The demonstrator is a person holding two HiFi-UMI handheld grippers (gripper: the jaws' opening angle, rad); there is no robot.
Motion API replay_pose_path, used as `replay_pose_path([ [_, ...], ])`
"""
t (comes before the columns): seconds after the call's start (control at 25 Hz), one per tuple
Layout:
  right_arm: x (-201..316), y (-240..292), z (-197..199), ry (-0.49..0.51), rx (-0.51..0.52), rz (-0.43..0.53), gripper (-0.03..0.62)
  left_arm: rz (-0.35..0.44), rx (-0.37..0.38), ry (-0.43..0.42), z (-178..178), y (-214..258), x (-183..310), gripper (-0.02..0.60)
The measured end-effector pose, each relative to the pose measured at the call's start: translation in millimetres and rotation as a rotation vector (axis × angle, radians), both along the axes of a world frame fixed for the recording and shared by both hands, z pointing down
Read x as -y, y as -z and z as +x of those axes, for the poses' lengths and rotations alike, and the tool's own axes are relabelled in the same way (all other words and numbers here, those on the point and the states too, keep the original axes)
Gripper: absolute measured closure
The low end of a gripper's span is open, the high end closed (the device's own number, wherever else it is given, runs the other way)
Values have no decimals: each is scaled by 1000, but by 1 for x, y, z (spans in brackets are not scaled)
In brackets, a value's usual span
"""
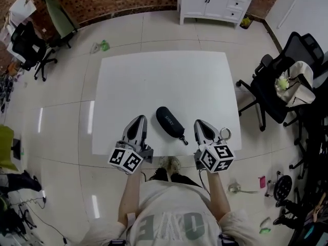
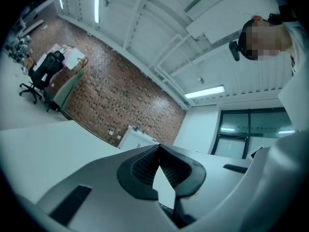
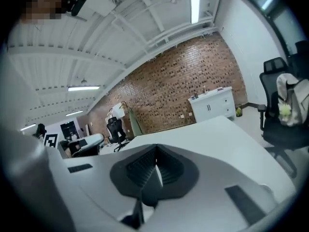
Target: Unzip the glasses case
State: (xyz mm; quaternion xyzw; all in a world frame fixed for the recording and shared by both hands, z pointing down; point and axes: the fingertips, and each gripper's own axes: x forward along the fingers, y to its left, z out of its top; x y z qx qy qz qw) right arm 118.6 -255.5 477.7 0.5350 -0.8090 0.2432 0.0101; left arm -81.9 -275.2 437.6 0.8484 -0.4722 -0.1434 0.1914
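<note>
On the white table (image 1: 154,81), the black glasses case (image 1: 169,122) lies closed at lower centre of the head view between the left gripper (image 1: 138,119) and right gripper (image 1: 199,123), both with fingers closed on nothing, so tugging its small zipper pull (image 1: 184,141) unpinned could drag it off the near edge.

The head view looks steeply down from above the counter's (image 1: 164,81) near edge. Each gripper view sits close behind its own jaws, tilted, facing across the counter to the brick wall (image 3: 193,86) and the white cabinet (image 3: 212,105), which all three views seemingly share.
</note>
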Motion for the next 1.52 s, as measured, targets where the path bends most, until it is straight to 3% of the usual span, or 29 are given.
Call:
replay_pose_path([
  [0.24, -52, 22, 7, -20, 65, 77, 594, 69, -48, 124, -45, 38, -68, 579],
  [0.48, -152, 35, -6, 42, 79, 137, 594, 130, -34, 68, -47, 45, -153, 578],
  [0.76, -321, 43, -36, -16, 0, 185, 594, 205, 4, -8, -56, 57, -331, 580],
  [0.96, -446, 74, -52, -39, 9, 211, 594, 194, 2, -7, -66, 76, -453, 578],
  [1.24, -571, 103, -61, -34, 26, 274, 594, 238, 23, 6, -69, 96, -593, 579],
  [1.4, -658, 101, -69, 8, 59, 267, 594, 211, 17, 16, -61, 89, -685, 580],
  [1.52, -725, 98, -74, 20, 53, 254, 594, 181, 70, 11, -51, 83, -749, 578],
])
